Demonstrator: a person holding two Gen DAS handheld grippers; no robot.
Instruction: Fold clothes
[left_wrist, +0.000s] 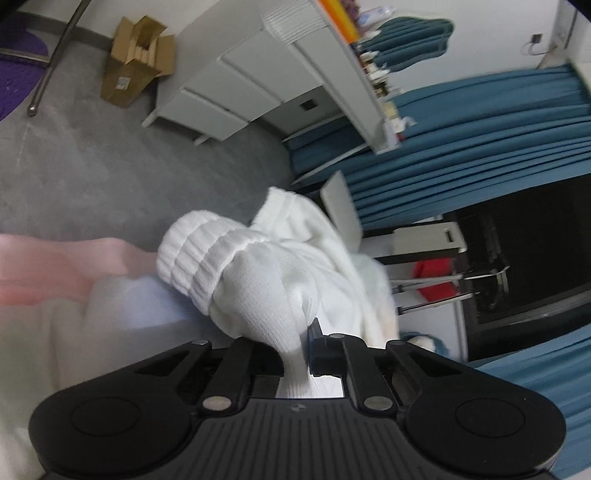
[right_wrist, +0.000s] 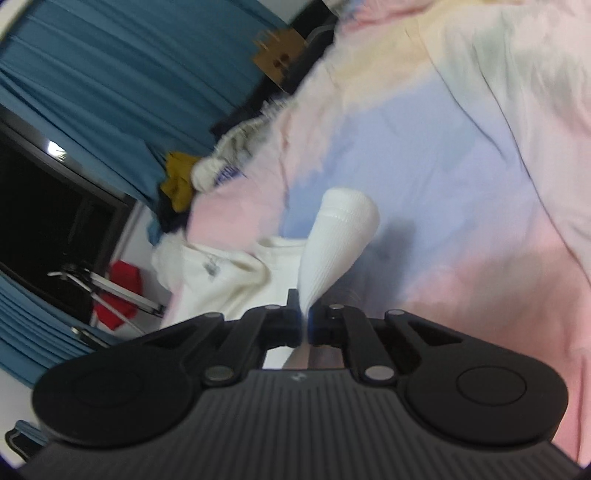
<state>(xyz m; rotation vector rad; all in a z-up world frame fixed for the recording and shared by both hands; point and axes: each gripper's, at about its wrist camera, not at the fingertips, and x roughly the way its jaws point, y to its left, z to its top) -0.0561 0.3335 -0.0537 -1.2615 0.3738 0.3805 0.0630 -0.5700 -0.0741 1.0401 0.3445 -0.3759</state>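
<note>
Item one: the left gripper (left_wrist: 301, 350), black, two-fingered; we find its fingers pinching a white ribbed knit sock (left_wrist: 236, 273), bunched with the cuff folded into rolls and raised above the pastel pink, blue and cream bedspread (left_wrist: 66, 295).

Item two: the right gripper (right_wrist: 303, 325); we see its fingers pressed nearly together on the narrow end of a second white ribbed sock (right_wrist: 338, 236), whose rounded end points away over the same bedspread (right_wrist: 461, 155).

Item three: a cream garment (right_wrist: 225, 273) lying on the bed, just left of that sock.

Surroundings we note: teal pleated curtains (left_wrist: 461, 147), a white drawer unit (left_wrist: 236, 92), a brown cardboard box (left_wrist: 136, 62) on the grey floor (left_wrist: 92, 177).
</note>
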